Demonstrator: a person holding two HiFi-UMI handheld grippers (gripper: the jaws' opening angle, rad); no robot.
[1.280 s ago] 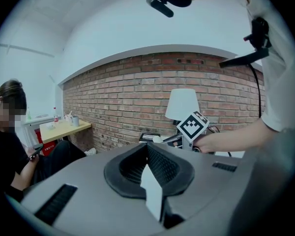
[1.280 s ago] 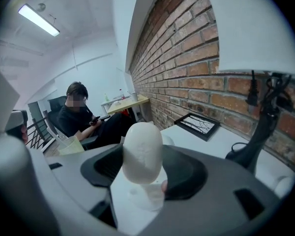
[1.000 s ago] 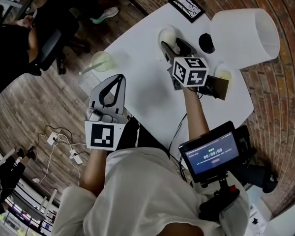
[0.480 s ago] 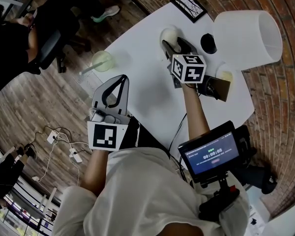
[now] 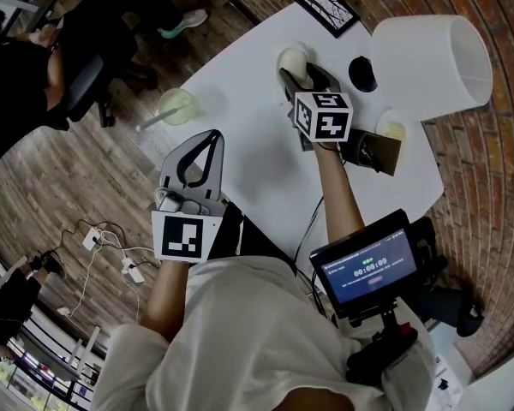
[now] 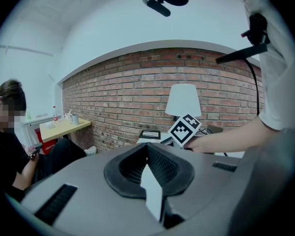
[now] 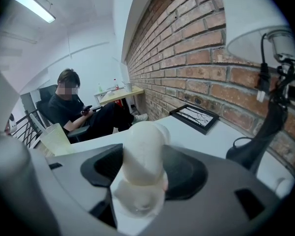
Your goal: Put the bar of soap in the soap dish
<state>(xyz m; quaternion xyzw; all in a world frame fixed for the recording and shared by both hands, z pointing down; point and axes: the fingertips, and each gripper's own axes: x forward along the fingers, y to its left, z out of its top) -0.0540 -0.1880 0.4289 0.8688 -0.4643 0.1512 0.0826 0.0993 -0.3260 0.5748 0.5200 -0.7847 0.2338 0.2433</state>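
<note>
A cream bar of soap [image 5: 291, 58] stands between the jaws of my right gripper [image 5: 296, 71] near the far side of the white table [image 5: 257, 152]. In the right gripper view the soap [image 7: 142, 144] rises upright with the black pads pressing on both sides, just above the table. A small white round dish [image 5: 391, 130] with a yellowish inside sits to the right, beside a brown box. My left gripper [image 5: 212, 137] hangs off the table's near-left edge, jaws closed tip to tip, holding nothing [image 6: 150, 154].
A lamp with a big white shade [image 5: 428, 54] and black base [image 5: 361, 74] stands at the right. A framed picture [image 5: 325, 8] lies at the far edge, a pale green drink [image 5: 177, 105] at the left edge. A seated person [image 7: 71, 107] is beyond the table.
My right gripper has edged slightly toward the far side of the table, the soap still between its jaws. The left gripper has barely moved.
</note>
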